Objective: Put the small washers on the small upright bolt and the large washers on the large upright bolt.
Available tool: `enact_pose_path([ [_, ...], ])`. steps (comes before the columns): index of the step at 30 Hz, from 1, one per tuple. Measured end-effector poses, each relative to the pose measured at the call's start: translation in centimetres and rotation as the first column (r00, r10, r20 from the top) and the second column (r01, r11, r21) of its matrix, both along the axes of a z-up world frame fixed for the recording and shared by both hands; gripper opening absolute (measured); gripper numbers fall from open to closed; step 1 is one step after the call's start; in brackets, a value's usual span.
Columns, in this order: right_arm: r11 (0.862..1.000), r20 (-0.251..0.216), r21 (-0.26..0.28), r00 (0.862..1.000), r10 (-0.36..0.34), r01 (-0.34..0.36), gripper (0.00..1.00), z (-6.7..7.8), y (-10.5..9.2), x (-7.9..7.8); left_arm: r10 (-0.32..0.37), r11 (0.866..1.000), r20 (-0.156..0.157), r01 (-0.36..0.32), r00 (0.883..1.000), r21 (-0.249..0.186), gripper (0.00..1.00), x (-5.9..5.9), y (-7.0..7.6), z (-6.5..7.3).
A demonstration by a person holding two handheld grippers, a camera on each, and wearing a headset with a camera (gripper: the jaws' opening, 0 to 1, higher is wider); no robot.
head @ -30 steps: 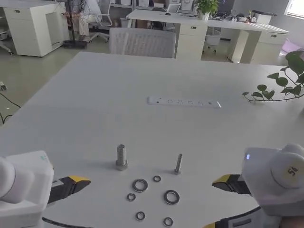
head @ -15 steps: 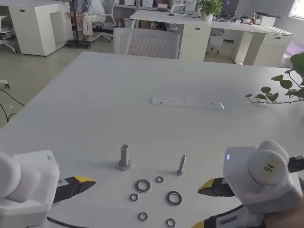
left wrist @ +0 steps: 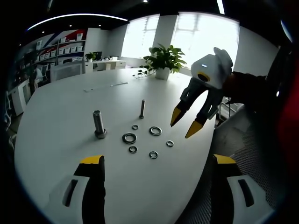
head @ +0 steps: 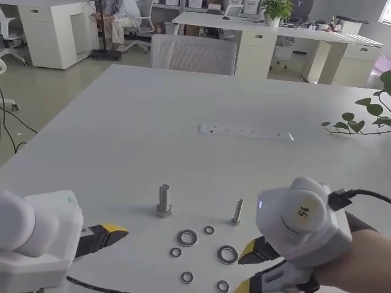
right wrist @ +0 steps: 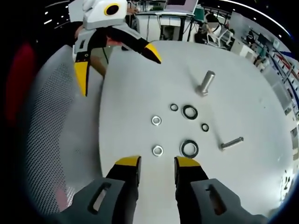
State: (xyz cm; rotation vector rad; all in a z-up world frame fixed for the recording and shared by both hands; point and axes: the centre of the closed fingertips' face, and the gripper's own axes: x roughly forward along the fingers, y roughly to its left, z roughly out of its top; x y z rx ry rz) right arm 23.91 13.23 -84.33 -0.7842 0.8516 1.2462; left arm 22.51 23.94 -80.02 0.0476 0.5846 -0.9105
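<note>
Partly cropped, left gripper (left wrist: 159, 159) fingers wide; right gripper (right wrist: 164, 161) fingers narrowly parted.

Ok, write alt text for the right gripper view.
The right hand-held gripper, jaws open, points at six loose washers on a white table, with a large bolt and a small bolt standing by them. The left hand-held gripper hangs open opposite.

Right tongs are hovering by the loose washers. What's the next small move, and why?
Probably ease the right gripper forward and down onto the nearest small washer. It lies flat on the table just ahead of the open tongs, nearly centred between them and apart from the large washer beside it, so it looks like the easiest pick.
</note>
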Motion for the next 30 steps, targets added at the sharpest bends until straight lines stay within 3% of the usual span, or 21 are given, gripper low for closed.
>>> enact_pose_path([
  [14,0.994,-0.035,-0.080,0.997,0.074,-0.077,0.24,-1.6,1.2,0.2,-0.015,1.000,-0.002,0.015,1.000,0.012,0.94,0.0,-0.1,-0.2],
  [30,0.976,-0.058,-0.172,0.991,0.122,-0.131,0.18,-3.1,1.0,0.6,-0.021,1.000,-0.011,0.021,1.000,0.000,0.92,0.1,-0.2,-0.2],
])
